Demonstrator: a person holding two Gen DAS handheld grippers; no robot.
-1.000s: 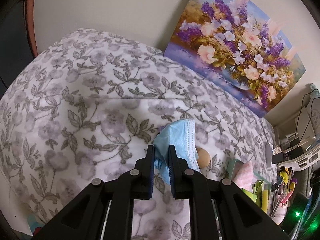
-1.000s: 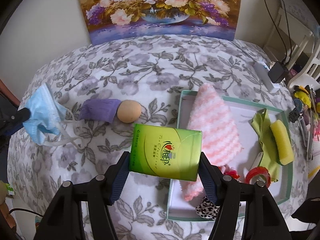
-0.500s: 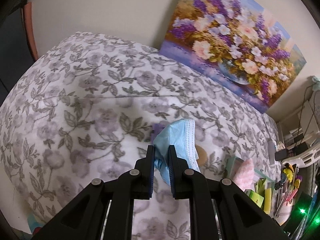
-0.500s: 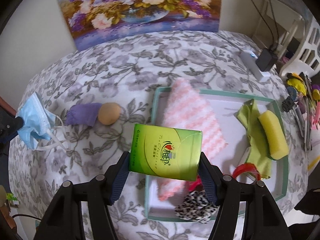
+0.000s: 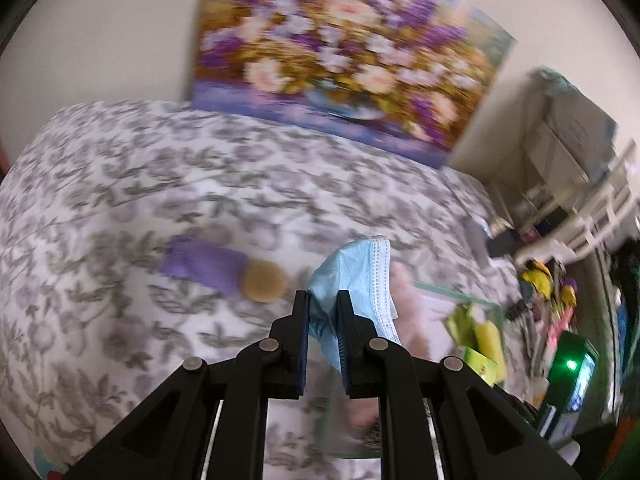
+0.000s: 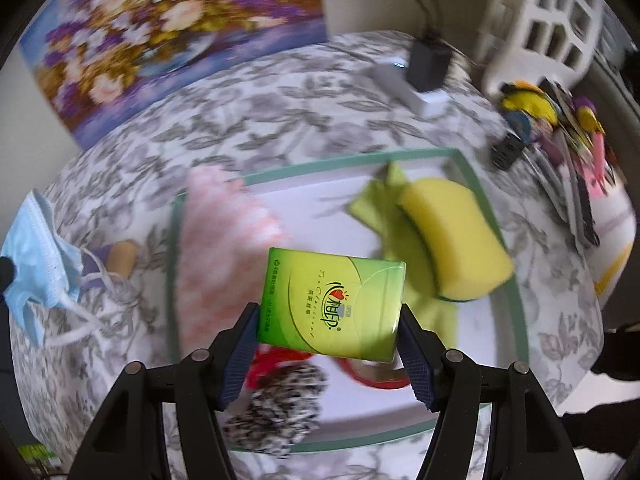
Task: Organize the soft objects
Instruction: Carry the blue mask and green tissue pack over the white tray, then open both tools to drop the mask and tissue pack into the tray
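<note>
A flower painting (image 5: 344, 60) leans behind the floral-clothed table (image 5: 120, 200).

Floral bed (image 6: 280, 92): tray (image 6: 464, 160), purple cloth (image 5: 200, 260)

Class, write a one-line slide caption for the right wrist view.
Right gripper holds a green tissue pack above a tray of soft things.

Bare tray floor (image 6: 320, 200) between pink cloth (image 6: 224, 240) and yellow sponge (image 6: 452, 236).
</note>
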